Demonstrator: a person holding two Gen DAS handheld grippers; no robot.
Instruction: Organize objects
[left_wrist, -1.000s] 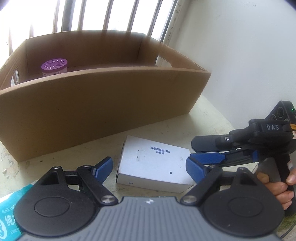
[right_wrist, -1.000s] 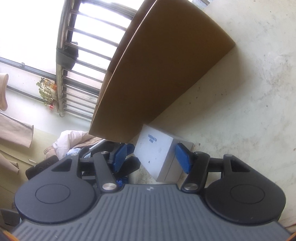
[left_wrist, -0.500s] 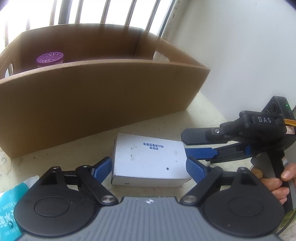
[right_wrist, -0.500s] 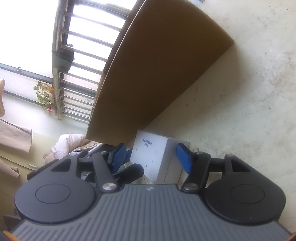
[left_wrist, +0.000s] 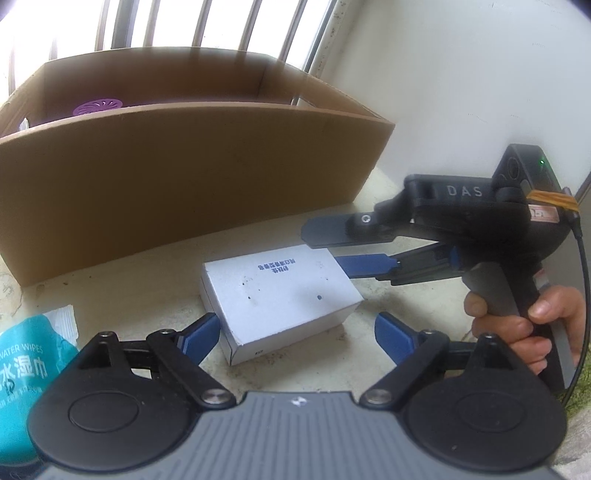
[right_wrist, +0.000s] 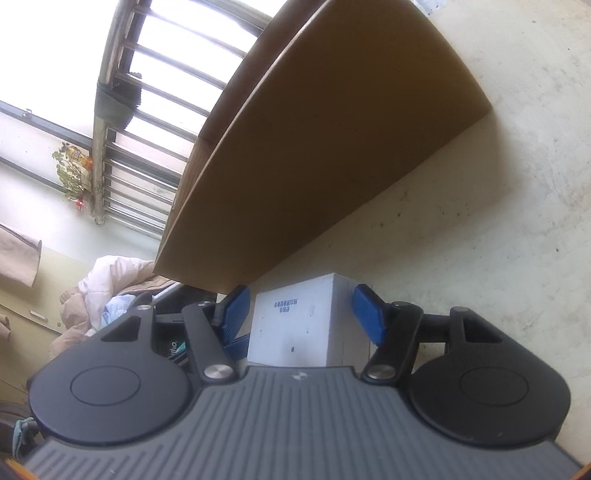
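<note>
Cardboard box (left_wrist: 177, 177) behind white carton (left_wrist: 280, 299); wipes pack (left_wrist: 26, 369) left; left tongs (left_wrist: 299, 334) opening, right tongs (right_wrist: 301, 308) released, both astride carton

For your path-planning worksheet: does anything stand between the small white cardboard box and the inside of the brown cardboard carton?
Yes: the brown cardboard carton's tall near wall rises directly behind the small white cardboard box, so it must go over.

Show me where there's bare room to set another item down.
Inside the cardboard box, right of the purple lid, looks free. The counter right of the box is bare. Around the white box it is crowded: both grippers and the wipes pack.
</note>
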